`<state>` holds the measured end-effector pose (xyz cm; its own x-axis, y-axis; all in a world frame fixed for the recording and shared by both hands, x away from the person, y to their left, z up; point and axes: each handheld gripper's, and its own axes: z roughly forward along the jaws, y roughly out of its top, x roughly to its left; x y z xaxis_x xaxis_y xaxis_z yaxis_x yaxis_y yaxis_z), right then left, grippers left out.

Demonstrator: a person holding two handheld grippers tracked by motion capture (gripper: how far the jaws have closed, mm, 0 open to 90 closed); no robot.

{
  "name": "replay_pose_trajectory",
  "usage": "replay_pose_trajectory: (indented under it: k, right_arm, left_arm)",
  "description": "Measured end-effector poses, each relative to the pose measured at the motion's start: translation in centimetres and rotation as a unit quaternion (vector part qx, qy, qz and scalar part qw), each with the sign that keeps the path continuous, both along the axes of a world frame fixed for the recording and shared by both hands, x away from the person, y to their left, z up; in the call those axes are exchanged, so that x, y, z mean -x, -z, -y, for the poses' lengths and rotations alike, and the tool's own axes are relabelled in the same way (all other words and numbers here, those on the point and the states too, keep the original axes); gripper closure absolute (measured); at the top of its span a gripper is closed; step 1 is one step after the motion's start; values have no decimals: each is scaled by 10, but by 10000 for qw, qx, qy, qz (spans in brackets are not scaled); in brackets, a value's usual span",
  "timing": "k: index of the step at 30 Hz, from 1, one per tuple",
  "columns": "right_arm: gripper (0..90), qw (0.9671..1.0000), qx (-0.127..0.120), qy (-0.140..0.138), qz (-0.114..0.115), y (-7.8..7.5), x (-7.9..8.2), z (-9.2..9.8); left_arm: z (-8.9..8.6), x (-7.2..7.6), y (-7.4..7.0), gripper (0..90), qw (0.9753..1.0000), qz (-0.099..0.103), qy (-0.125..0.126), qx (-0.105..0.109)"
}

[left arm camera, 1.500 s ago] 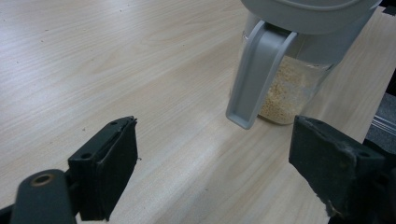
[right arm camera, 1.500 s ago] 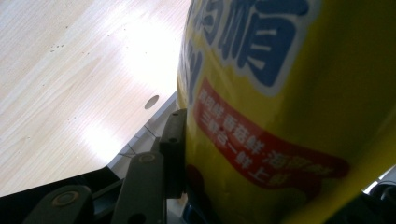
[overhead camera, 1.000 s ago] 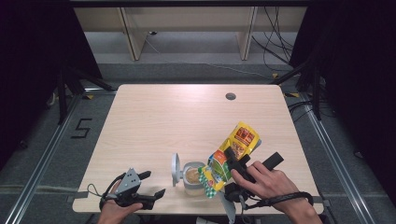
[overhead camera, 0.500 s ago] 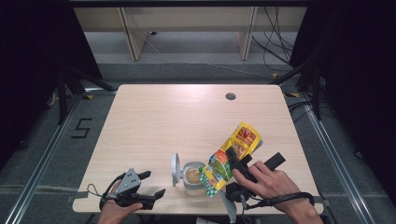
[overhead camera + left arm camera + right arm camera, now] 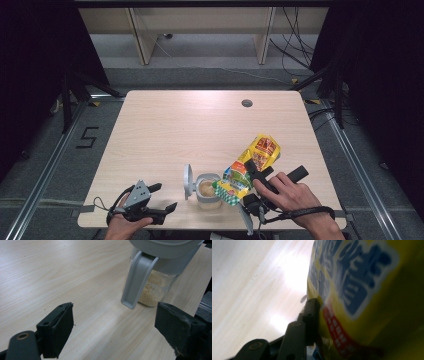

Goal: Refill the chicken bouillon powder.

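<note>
We have the right claw (image 5: pixel 250 176) clamped on the yellow bag (image 5: pixel 252 161), tipped over the open jar (image 5: pixel 207 190) at the desk's (image 5: pixel 200 125) near edge; the jar looks partly filled, so pouring remains. Our left claw (image 5: pixel 161 197) rests spread apart, near left.

High view: fixed overhead, person's side, faces forward and down; whole worktop (image 5: pixel 200 130) in frame, floor and shelving beyond at 12 o'clock.

Left gripper view: rides on left gripper (image 5: pixel 159 197), low over worktop (image 5: pixel 62 277), looks along jaws; container (image 5: pixel 160 272) close at 1 o'clock. Same container (image 5: pixel 207 190) in high view at 6 o'clock.

Right gripper view: rides on right gripper (image 5: pixel 257 172), pressed against yellow bag (image 5: pixel 367 297), blurred. Same bag (image 5: pixel 252 162) in high view at 5 o'clock.
</note>
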<state>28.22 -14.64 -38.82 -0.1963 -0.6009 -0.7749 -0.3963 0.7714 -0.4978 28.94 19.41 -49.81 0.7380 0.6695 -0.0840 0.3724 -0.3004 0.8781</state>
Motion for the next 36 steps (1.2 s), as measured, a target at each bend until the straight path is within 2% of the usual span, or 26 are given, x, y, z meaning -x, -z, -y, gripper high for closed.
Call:
replay_pose_trajectory:
  k: [2,3,4,5,6,11,13,15,16,17,18,19,20,21,22,23,24,25,26,27,29,32,33,34,35,36]
  right_arm:
    - [692,9997,-196,79,-151,2,-2,3]
    - [693,9978,-538,156,-354,5,-3,5]
    - [694,9971,-614,127,-434,5,-4,7]
    - [695,9943,-873,356,-501,9,-2,11]
    - [696,9971,-673,40,-349,7,-5,8]
    - [697,9933,-1033,63,-518,9,-9,16]
    - [698,9916,-1088,227,-658,10,-10,20]
    - [698,9908,-1196,156,-621,10,-10,22]
    - [698,9881,-1311,223,-776,12,-10,24]
    - [699,9883,-1303,202,-764,12,-10,24]
    - [699,9833,-1549,427,-856,15,-7,26]
    - [699,9851,-1509,111,-822,14,-11,26]
    - [699,9815,-1639,264,-950,16,-10,28]
    - [699,9746,-1901,510,-1071,20,-7,30]
    - [700,9761,-1840,412,-1083,19,-9,30]
    - [700,9771,-1865,11,-1027,19,-14,31]
    - [701,9725,-2005,316,-1145,20,-11,33]
    - [702,9724,-1977,338,-1191,18,-11,34]
    - [703,9663,-2203,471,-1247,19,-10,37]
    - [703,9638,-2261,444,-1342,20,-12,39]
    - [705,9488,-2676,707,-1524,23,-10,44]
    - [711,9379,-2920,682,-1743,26,-14,51]
    - [723,9476,-2676,416,-1694,23,-18,52]
    - [732,9260,-3154,685,-1958,30,-16,55]
    - [741,9308,-3065,504,-1929,28,-18,56]
    - [746,9280,-3099,524,-1998,30,-19,57]
  left_arm:
    - [-1,-1,0,150,10000,54,39,-40]
    - [0,0,0,150,10000,2,11,-8]
    - [0,0,0,150,10000,4,8,1]
    - [0,0,0,150,10000,5,7,-3]
    - [0,0,0,150,10000,5,13,-13]
    - [0,0,0,150,10000,14,0,-18]
    - [0,-1,0,150,10000,24,12,-31]
    - [-1,-2,-1,150,9999,107,92,-95]
    - [-1,-2,-1,150,9999,107,91,-94]
    - [-1,-2,-1,150,9999,111,88,-93]
    - [0,0,0,150,10000,9,11,-18]
    - [0,0,0,150,10000,18,23,-16]
    - [-1,-2,-1,150,9999,113,86,-80]
    - [-1,-2,-1,150,9999,113,86,-80]
    - [-1,-2,-1,150,9999,110,87,-76]
    - [-1,-2,-1,150,9999,115,91,-82]
    - [-2,-2,-1,150,9998,118,93,-90]
    - [-1,-2,-1,150,9999,116,91,-87]
    - [-2,-2,-1,150,9998,123,90,-86]
    - [-2,-2,-1,150,9998,130,88,-86]
    - [-2,-2,-1,150,9998,131,89,-91]
    - [-2,-1,-1,150,9998,128,76,-110]
    - [-2,-2,-1,150,9998,129,91,-99]
    - [-2,-2,-1,150,9998,126,95,-97]
    - [-2,-2,-1,149,9998,131,85,-112]
    - [-2,-2,-1,150,9998,132,97,-101]
